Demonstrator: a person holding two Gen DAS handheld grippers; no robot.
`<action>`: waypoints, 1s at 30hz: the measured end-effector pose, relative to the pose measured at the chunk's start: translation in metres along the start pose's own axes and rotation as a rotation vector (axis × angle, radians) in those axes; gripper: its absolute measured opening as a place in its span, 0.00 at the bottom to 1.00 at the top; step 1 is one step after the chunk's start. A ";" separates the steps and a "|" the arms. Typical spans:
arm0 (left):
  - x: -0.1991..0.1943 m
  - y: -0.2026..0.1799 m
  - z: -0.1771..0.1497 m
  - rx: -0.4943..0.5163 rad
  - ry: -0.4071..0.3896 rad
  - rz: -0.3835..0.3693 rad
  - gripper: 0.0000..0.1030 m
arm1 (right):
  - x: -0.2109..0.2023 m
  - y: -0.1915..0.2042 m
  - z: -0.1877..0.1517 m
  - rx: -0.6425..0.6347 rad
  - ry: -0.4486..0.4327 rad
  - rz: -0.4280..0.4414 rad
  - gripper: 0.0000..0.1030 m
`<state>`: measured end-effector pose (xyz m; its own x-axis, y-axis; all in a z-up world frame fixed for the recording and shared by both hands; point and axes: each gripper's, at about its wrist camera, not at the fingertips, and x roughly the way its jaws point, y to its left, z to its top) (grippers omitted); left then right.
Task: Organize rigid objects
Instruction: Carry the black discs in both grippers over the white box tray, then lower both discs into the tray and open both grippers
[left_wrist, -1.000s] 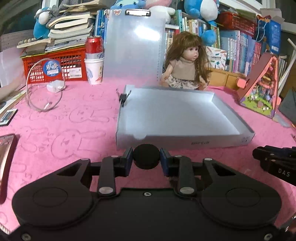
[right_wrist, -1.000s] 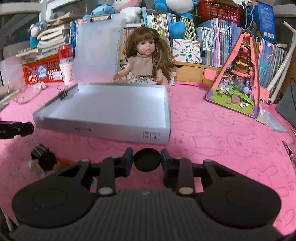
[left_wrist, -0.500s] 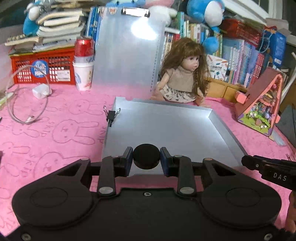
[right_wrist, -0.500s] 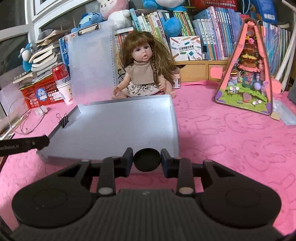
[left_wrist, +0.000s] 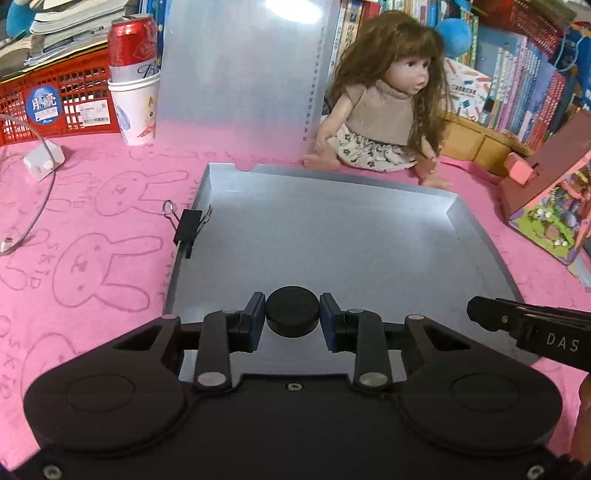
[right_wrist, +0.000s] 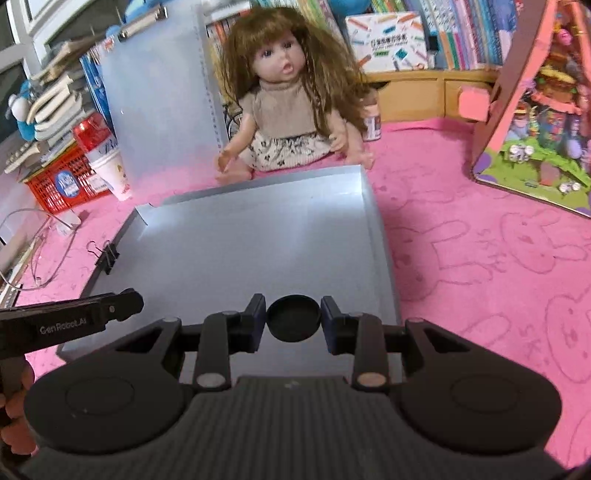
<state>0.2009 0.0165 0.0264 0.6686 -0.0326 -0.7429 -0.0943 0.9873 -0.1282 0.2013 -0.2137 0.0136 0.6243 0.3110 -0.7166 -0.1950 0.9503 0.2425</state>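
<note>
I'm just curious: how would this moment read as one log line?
left tongs: shut on black puck | right tongs: shut on black cap | both over grey tray

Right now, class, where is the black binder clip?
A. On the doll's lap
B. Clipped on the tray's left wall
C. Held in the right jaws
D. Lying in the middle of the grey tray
B: the black binder clip sits on the left wall of the grey tray, its wire handles sticking out over the pink cloth.

A pink bunny-print table (left_wrist: 103, 229) carries a grey tray (left_wrist: 332, 236), doll (left_wrist: 384, 110).
</note>
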 end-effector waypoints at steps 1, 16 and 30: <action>0.003 0.000 0.001 0.002 0.005 0.006 0.29 | 0.004 0.001 0.002 -0.003 0.011 -0.002 0.36; 0.015 -0.009 -0.010 0.043 0.005 0.028 0.29 | 0.026 0.019 0.004 -0.075 0.036 -0.034 0.36; 0.016 -0.013 -0.013 0.081 -0.013 0.059 0.29 | 0.029 0.020 0.003 -0.083 0.036 -0.046 0.37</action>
<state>0.2030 0.0010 0.0074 0.6729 0.0275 -0.7392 -0.0740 0.9968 -0.0302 0.2184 -0.1857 -0.0004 0.6069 0.2656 -0.7491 -0.2298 0.9609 0.1546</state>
